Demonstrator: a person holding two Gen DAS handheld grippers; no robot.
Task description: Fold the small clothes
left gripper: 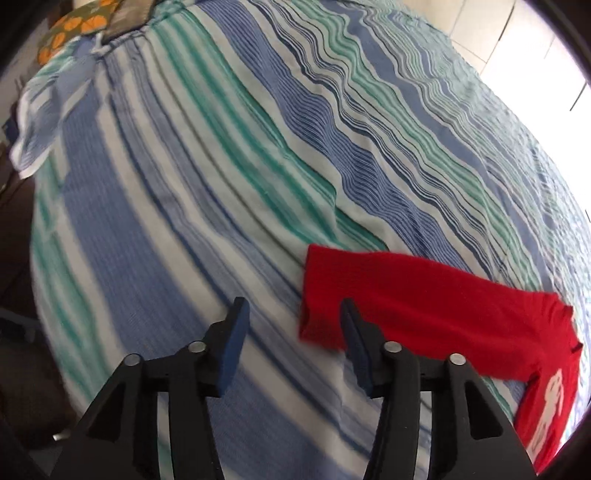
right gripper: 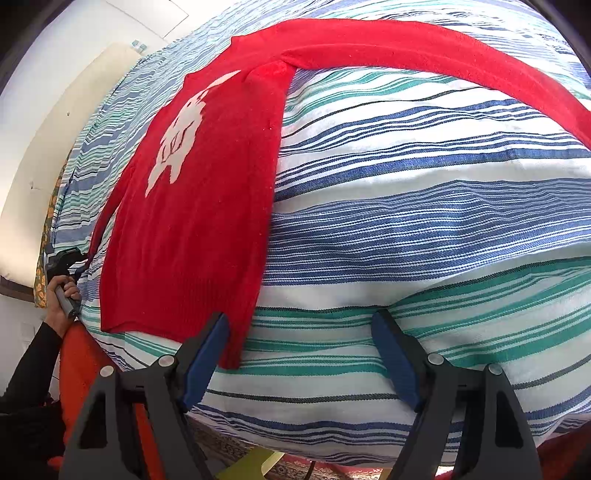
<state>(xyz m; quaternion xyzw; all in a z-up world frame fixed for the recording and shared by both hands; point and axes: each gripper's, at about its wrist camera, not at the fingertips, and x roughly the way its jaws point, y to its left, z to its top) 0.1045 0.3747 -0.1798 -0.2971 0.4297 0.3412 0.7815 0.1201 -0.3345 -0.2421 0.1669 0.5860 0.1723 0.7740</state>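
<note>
A small red sweater (right gripper: pixel 199 206) with a white figure on its front lies flat on the striped bed cover (right gripper: pixel 424 206). One sleeve stretches out across the cover (right gripper: pixel 424 48). In the left wrist view the other sleeve (left gripper: pixel 406 299) lies spread, its cuff end just beside my left gripper (left gripper: pixel 293 314), which is open and empty; its right finger stands at the cuff. My right gripper (right gripper: pixel 301 326) is open and empty above the cover, its left finger over the sweater's bottom corner. The left gripper also shows far left in the right wrist view (right gripper: pixel 68 262), held by a hand.
The bed cover (left gripper: pixel 221 184) has blue, green and white stripes. A patterned orange pillow (left gripper: pixel 85 26) lies at the far end. A crumpled piece of striped cloth (left gripper: pixel 48 110) hangs at the left edge. Tiled floor (left gripper: pixel 498 37) is beyond the bed. An orange cloth (right gripper: pixel 81 369) hangs below the near edge.
</note>
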